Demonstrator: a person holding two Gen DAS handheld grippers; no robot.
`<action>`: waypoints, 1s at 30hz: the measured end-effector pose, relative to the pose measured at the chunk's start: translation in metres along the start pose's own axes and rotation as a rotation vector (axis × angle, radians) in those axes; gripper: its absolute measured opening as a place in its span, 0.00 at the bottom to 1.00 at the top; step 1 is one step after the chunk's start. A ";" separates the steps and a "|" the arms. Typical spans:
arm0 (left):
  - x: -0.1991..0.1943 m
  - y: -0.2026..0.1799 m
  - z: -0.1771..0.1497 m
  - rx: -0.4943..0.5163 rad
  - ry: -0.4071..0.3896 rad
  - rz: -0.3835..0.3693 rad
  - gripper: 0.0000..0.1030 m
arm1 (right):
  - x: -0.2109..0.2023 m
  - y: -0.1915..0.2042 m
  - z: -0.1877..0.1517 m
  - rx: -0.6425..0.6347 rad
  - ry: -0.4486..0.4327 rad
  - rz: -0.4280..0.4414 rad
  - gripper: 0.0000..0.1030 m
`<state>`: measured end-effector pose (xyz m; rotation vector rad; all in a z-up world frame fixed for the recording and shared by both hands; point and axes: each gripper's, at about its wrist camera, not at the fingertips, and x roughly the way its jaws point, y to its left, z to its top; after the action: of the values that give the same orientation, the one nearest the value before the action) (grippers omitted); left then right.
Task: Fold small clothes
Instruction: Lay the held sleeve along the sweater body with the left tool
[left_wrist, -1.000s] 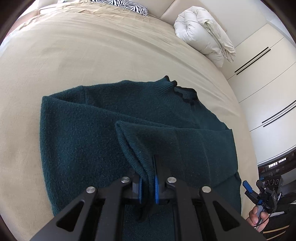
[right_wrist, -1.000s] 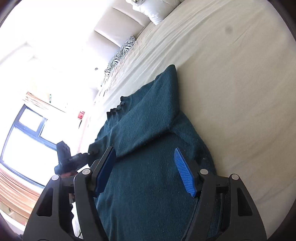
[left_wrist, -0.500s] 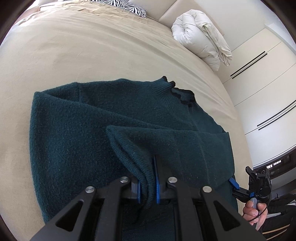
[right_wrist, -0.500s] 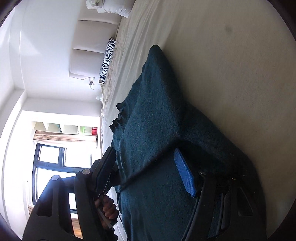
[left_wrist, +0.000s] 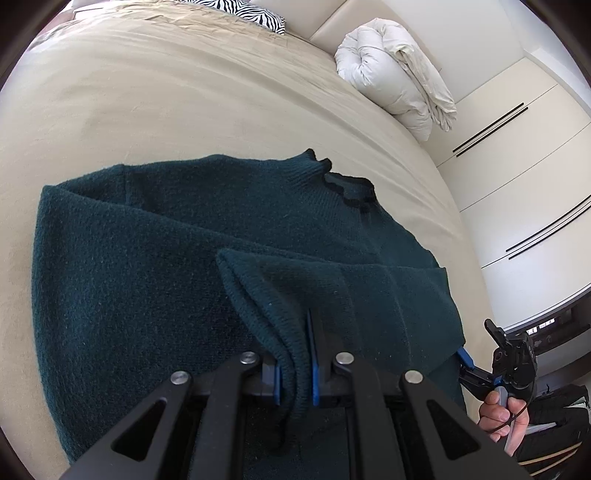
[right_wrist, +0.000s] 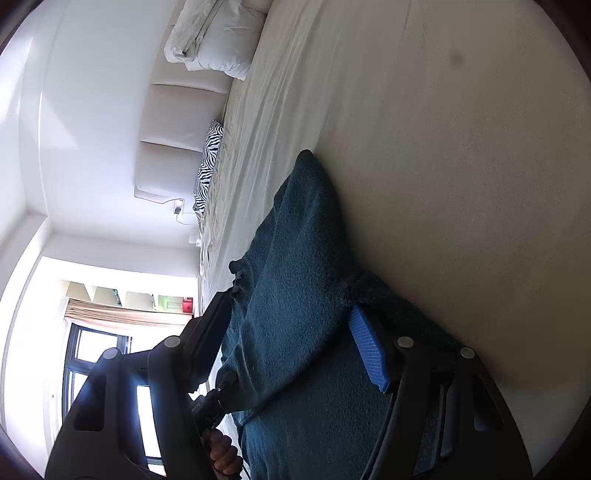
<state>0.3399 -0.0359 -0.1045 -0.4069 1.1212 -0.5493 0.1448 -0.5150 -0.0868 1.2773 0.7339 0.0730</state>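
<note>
A dark green knit sweater (left_wrist: 155, 266) lies on the beige bed (left_wrist: 147, 92), its collar (left_wrist: 347, 184) toward the far right. My left gripper (left_wrist: 294, 373) is shut on a folded sleeve cuff (left_wrist: 273, 314) and holds it over the sweater's body. My right gripper (right_wrist: 291, 339) is open, rolled on its side, with the sweater's edge (right_wrist: 295, 295) between its jaws; its blue pad (right_wrist: 367, 349) lies against the knit. The right gripper also shows in the left wrist view (left_wrist: 476, 373) at the sweater's right edge, held by a hand.
A rolled white duvet (left_wrist: 395, 77) and a zebra-print pillow (left_wrist: 240, 11) lie at the head of the bed. White wardrobe doors (left_wrist: 524, 155) stand to the right. A window (right_wrist: 96, 354) is behind the left side.
My left gripper has carried the sleeve cuff slightly further over the sweater. My right gripper has rolled onto its side and dropped to the sweater's edge, jaws now astride the fabric.
</note>
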 end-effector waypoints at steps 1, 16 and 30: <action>0.001 0.003 0.000 -0.007 0.002 -0.002 0.10 | 0.000 0.001 -0.003 -0.018 0.021 -0.011 0.62; -0.004 0.012 0.007 0.002 -0.016 0.025 0.13 | -0.055 0.018 0.035 -0.083 -0.016 0.013 0.64; -0.010 0.023 -0.002 0.001 -0.061 0.030 0.11 | -0.016 0.033 0.044 -0.138 0.047 0.001 0.64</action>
<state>0.3398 -0.0121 -0.1111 -0.4032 1.0670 -0.5081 0.1673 -0.5487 -0.0464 1.1473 0.7558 0.1521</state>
